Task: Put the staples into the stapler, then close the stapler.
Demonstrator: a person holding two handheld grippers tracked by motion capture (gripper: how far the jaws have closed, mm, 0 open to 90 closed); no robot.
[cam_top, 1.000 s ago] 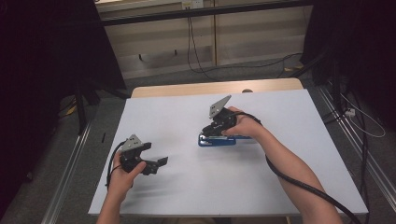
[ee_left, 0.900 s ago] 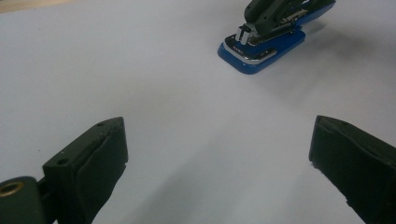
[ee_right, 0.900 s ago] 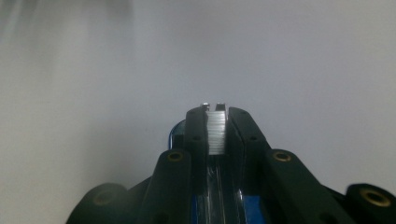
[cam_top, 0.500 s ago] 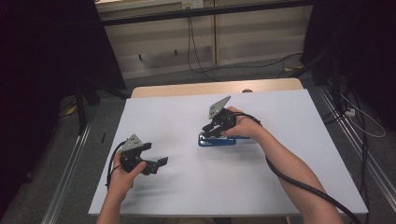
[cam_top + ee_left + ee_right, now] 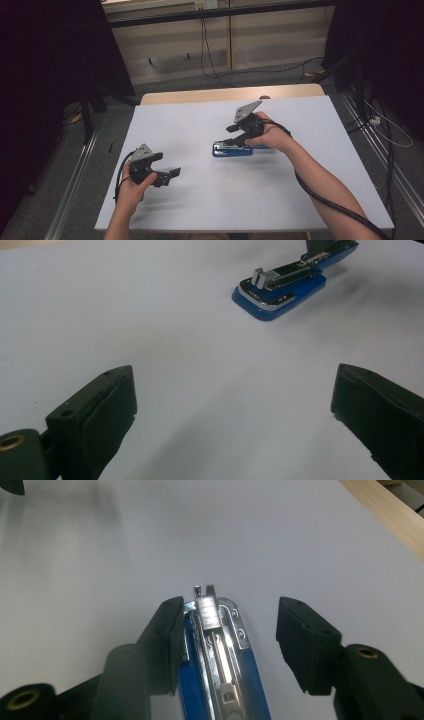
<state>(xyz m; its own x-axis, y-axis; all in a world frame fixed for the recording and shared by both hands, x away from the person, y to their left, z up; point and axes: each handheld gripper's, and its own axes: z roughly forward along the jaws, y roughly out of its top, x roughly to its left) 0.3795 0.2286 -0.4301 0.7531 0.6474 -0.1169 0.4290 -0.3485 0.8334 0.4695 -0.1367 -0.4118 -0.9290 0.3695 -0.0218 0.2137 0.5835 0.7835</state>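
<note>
Since the earlier frame, the right gripper has been lifted slightly off the blue stapler, and its jaws have just been opening; in the right gripper view they are seen parted with the stapler between them, one pad close against its blue side, the other standing clear. A white table is seen from above, with a strip of bare wood along its far edge. The stapler is laid flat near the middle of the table, its metal top facing up. The left gripper is held low over the near left part of the table, well apart from the stapler, its jaws spread wide with nothing between them
</note>
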